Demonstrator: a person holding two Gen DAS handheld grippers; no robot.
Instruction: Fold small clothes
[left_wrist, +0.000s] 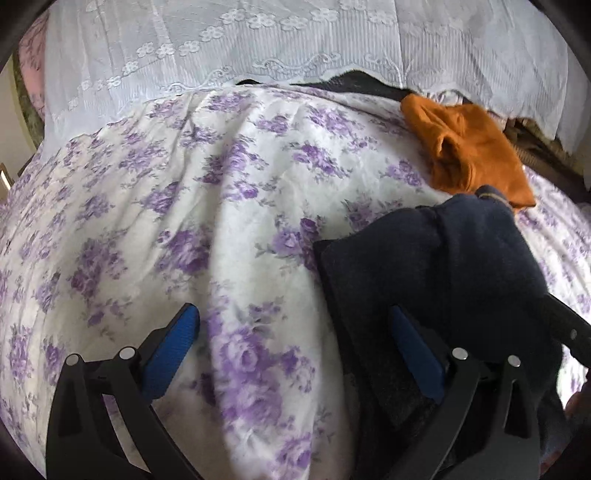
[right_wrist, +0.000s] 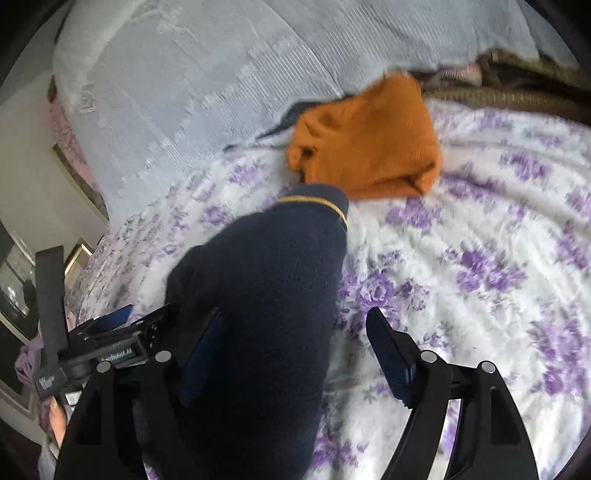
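two tools over the bed's white sheet with purple flowers (left_wrist: 229, 206). left tool (left_wrist: 291, 354) spread wide, nothing pinched; its right pad sits against the dark navy knitted garment with a yellow-striped cuff (right_wrist: 266, 295). right tool (right_wrist: 295, 354) also spread, garment lying over its left finger, not clamped. folded orange knit garment (right_wrist: 369, 147) lies just beyond. risk: with neither tool gripping, the navy fold could slump open or snag and drag on a finger.
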